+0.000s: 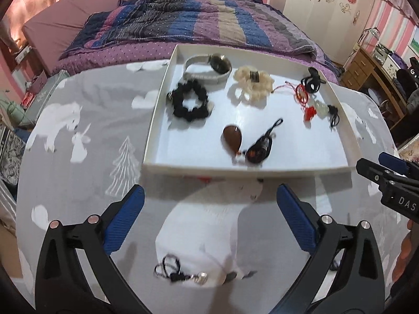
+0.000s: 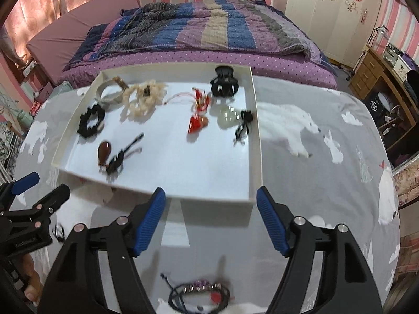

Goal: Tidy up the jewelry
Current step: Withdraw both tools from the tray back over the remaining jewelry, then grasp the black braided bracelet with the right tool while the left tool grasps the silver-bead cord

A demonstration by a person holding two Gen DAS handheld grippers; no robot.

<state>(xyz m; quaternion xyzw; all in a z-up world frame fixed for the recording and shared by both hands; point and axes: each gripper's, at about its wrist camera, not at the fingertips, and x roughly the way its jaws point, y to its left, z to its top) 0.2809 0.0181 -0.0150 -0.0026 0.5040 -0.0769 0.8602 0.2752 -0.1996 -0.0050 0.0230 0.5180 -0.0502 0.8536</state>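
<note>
A bed [image 1: 209, 18] with a striped quilt fills the back of the room, beyond the white tray [image 1: 157, 120], which sits on a grey cloth [image 1: 78, 157] printed with polar bears.

Inside the tray, at its far left corner, a grey watch [image 1: 207, 68] lies beside a cream scrunchie [image 1: 252, 83]; a black scrunchie [image 1: 189, 103] lies just in front of the watch. A black claw clip [image 2: 224, 81] stands at the far right corner, with red tasselled charms [image 2: 200, 107] and a pale green pendant [image 2: 229, 116] in front of it. A brown teardrop pendant [image 1: 233, 138] on black cord sits nearer the front wall.

Outside the tray, on the near side, the left gripper [image 1: 209, 198] hangs with jaws spread wide and empty over a black cord with a silver bead [image 1: 180, 273]. The right gripper [image 2: 210, 201] (jaws also parted, gripping nothing) hovers at the tray's front right corner, a beaded bracelet [image 2: 199, 291] on the cloth below it.
</note>
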